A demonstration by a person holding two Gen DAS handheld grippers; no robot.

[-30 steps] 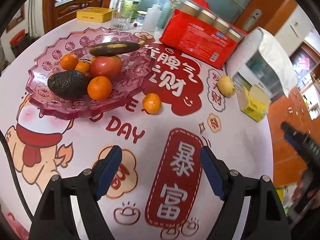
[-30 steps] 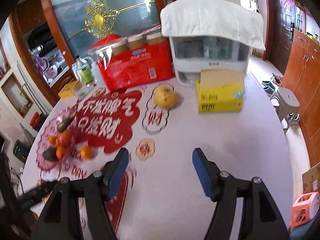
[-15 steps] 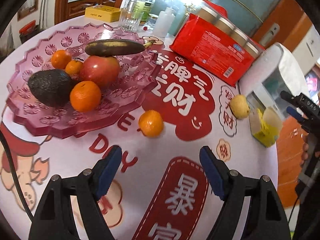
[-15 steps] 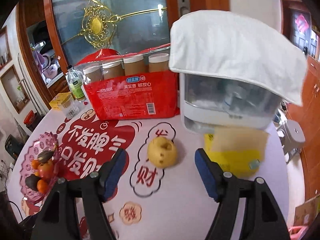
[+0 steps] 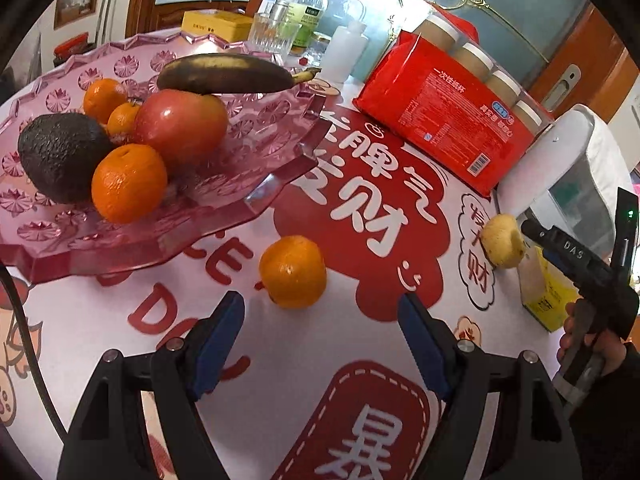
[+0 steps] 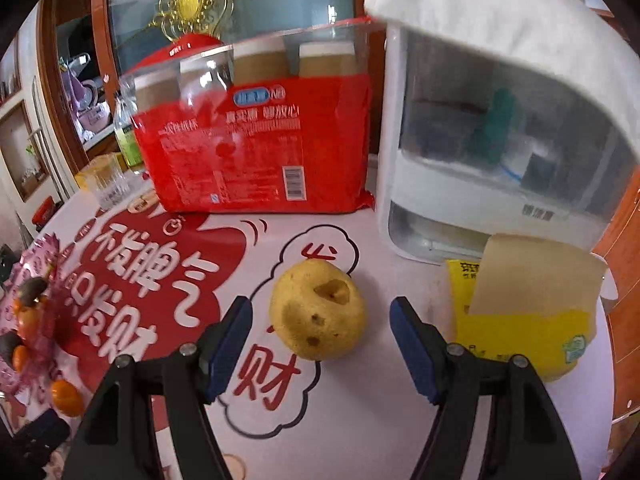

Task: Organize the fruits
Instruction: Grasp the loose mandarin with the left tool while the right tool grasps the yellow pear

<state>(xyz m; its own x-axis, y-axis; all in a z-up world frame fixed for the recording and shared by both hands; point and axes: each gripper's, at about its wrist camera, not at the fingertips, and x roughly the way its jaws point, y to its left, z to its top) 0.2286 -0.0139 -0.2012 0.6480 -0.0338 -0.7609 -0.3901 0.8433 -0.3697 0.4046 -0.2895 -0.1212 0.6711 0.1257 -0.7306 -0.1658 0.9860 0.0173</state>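
A loose mandarin [image 5: 292,271] lies on the printed tablecloth just beyond my left gripper [image 5: 319,300]. Its jaws are closing slightly; nothing is between the blue pads. Up left, the pink glass fruit plate [image 5: 256,196] holds an avocado [image 5: 60,156], an apple [image 5: 180,128], a dark banana [image 5: 224,76] and several mandarins. A yellow blemished pear [image 6: 318,316] lies just ahead of my right gripper [image 6: 319,305], in line with the gap between its open fingers, which do not touch it. In the left wrist view the pear [image 5: 502,242] sits at the right gripper's tip.
Behind the pear stand a red pack of paper cups [image 6: 256,148] and a white appliance under a cloth [image 6: 500,152]; a yellow tissue pack [image 6: 524,312] is close on its right. Bottles and a glass [image 5: 276,32] stand at the table's far edge. A person's hand [image 5: 580,332] holds the right gripper.
Both grippers have moved forward and down. The loose mandarin now lies close before the left fingertips, and the pear has come up close to the right fingers.
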